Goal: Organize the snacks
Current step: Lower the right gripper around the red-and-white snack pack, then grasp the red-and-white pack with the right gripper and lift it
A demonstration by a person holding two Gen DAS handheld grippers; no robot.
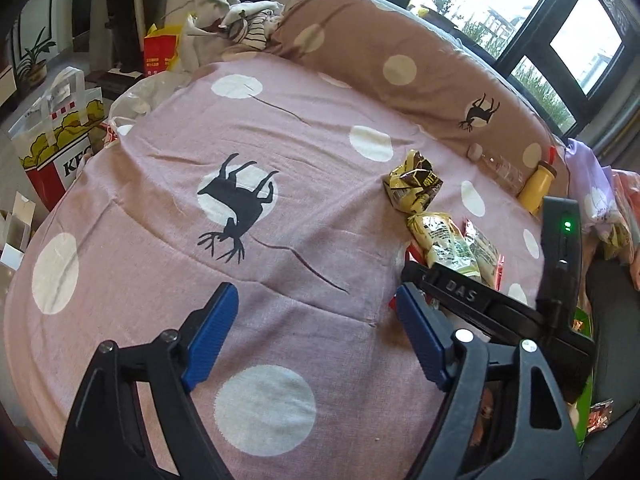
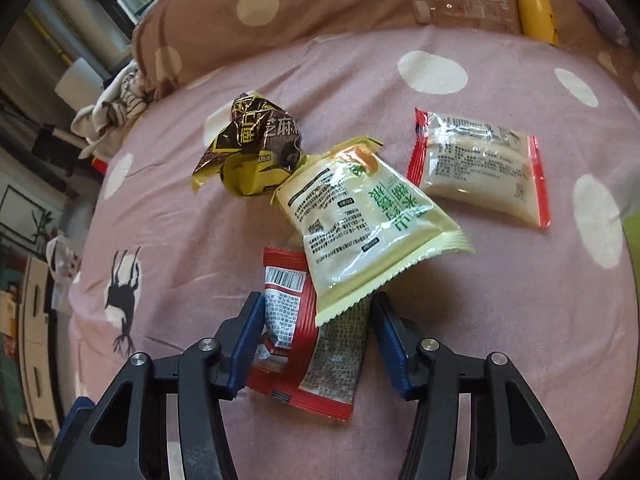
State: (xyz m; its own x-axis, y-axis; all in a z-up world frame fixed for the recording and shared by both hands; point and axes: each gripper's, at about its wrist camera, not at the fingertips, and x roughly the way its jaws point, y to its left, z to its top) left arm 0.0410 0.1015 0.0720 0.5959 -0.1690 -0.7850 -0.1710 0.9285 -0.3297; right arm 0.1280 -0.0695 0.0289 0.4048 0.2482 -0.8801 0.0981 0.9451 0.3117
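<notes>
Snacks lay heaped on the bed [image 2: 500, 300]; the right claw [image 2: 312, 344] gripped the red packet [image 2: 294, 320] at six o'clock, lifting presumably next. The left claw [image 1: 316, 340] hung open, empty.

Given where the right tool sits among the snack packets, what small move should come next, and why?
Probably close the right tool fully and lift. Its pads straddle the red packet, whose left side is already crumpled against one pad, with the pale yellow packet overlapping it. The left tool is open over bare bedspread.
</notes>
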